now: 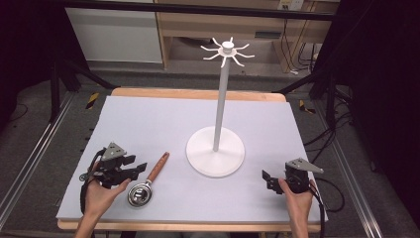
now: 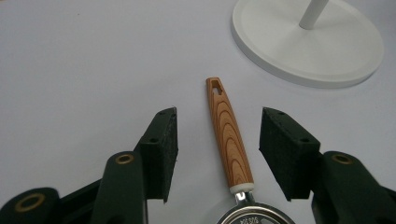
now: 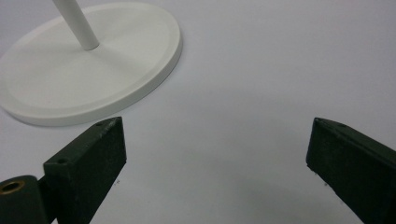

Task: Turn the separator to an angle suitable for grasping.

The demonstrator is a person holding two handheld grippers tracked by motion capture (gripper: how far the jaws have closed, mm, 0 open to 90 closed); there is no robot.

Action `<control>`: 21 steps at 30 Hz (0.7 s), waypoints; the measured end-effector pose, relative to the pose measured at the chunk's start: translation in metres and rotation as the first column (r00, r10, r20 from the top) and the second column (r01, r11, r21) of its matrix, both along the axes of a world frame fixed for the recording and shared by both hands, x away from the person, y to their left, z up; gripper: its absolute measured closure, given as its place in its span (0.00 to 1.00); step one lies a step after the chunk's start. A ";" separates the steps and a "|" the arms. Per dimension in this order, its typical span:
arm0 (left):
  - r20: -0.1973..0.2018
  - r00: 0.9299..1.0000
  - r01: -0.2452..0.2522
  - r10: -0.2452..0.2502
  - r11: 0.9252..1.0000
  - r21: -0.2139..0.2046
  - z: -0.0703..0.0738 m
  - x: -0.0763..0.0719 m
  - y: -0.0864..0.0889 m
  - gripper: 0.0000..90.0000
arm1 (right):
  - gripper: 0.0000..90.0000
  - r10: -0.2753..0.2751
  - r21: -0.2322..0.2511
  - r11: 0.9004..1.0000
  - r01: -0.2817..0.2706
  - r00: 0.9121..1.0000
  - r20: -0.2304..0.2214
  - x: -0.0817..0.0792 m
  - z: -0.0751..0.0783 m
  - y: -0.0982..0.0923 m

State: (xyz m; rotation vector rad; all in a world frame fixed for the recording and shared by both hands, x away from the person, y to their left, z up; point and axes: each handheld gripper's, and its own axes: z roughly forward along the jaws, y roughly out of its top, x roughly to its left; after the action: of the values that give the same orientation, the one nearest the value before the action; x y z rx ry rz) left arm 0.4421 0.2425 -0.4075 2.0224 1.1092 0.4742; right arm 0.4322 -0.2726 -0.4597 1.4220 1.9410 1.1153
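Observation:
A small metal scoop with a wooden handle [image 1: 157, 167] lies on the pale mat, its bowl [image 1: 139, 194] toward the front edge. In the left gripper view the handle [image 2: 228, 130] runs between my two jaws with a gap on each side, so nothing presses on it. My left gripper [image 1: 137, 165] is open, just left of the handle. A white stand [image 1: 216, 151] with a tall pole and hooks at its top [image 1: 228, 49] rises mid-table. My right gripper [image 1: 267, 180] rests at the front right, open wide, with bare mat between its jaws [image 3: 217, 140].
The stand's round base [image 2: 303, 42] lies just beyond the handle's tip, and shows at the upper left of the right gripper view [image 3: 84, 79]. The mat [image 1: 148, 119] covers a wooden table. Shelving and cables stand behind and beside the table.

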 end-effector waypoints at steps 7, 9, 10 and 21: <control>-0.036 0.999 0.018 -0.017 0.999 0.039 -0.001 0.010 -0.012 0.54 | 0.06 0.002 0.002 1.000 -0.002 1.000 -0.009 0.001 0.000 0.000; -0.046 0.999 0.018 -0.015 0.998 0.054 -0.006 0.013 -0.017 0.55 | 0.06 0.004 0.003 1.000 -0.004 1.000 -0.011 0.000 0.000 -0.001; -0.054 0.998 0.022 -0.019 0.998 0.061 -0.008 0.014 -0.019 0.56 | 0.06 0.004 0.003 1.000 -0.004 1.000 -0.009 0.001 0.000 -0.001; -0.109 0.994 0.035 -0.025 0.995 0.091 -0.022 0.024 -0.030 0.61 | 0.06 0.010 -0.007 1.000 -0.010 1.000 -0.015 0.001 -0.001 0.000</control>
State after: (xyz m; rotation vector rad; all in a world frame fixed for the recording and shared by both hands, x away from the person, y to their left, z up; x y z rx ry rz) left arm 0.4665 0.2127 -0.4297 2.1641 1.1382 0.4122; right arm 0.4337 -0.2726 -0.4611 1.4223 1.9622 1.1041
